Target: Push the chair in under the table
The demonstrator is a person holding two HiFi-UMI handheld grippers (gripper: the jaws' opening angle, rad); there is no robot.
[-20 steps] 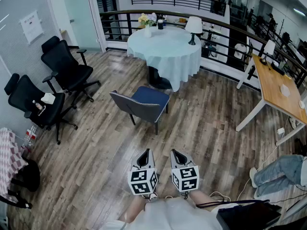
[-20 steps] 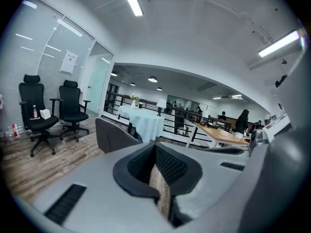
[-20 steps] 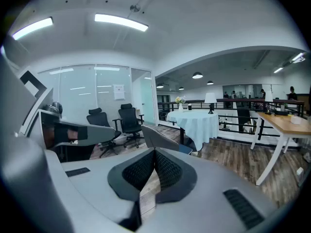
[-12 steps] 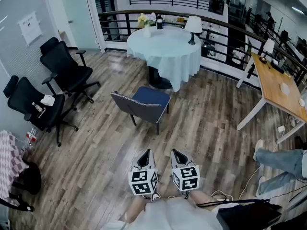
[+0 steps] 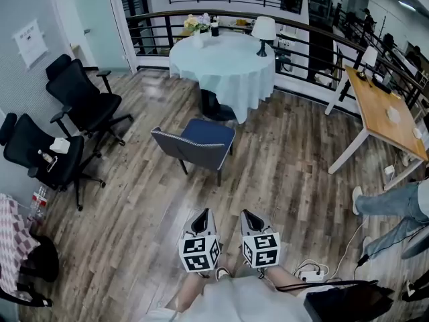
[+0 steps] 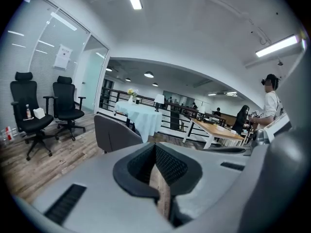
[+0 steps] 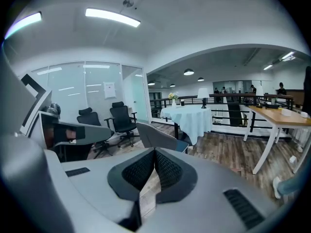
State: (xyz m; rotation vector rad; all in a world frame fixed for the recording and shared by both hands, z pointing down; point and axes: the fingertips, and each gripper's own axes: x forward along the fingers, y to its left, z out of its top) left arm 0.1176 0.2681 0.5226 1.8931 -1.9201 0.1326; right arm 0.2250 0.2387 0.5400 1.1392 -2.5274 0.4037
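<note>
- Left tool (image 5: 202, 215): jaws pressed together with nothing between them, held low before the person.
- Right tool (image 5: 249, 216): jaws likewise closed and empty, just beside the left tool.
- Blue-seated chair (image 5: 198, 141): on the wood floor (image 5: 134, 233), backrest toward both tools and well apart from them, standing clear of the desk.
- Round desk (image 5: 221, 62): draped in pale cloth, beyond the chair, bearing a lamp (image 5: 263, 32).

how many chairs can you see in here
3. A nearer black office chair and a farther black office chair stand by the left wall; a blue-seated chair stands on the floor short of the round table. More may be hidden.
</note>
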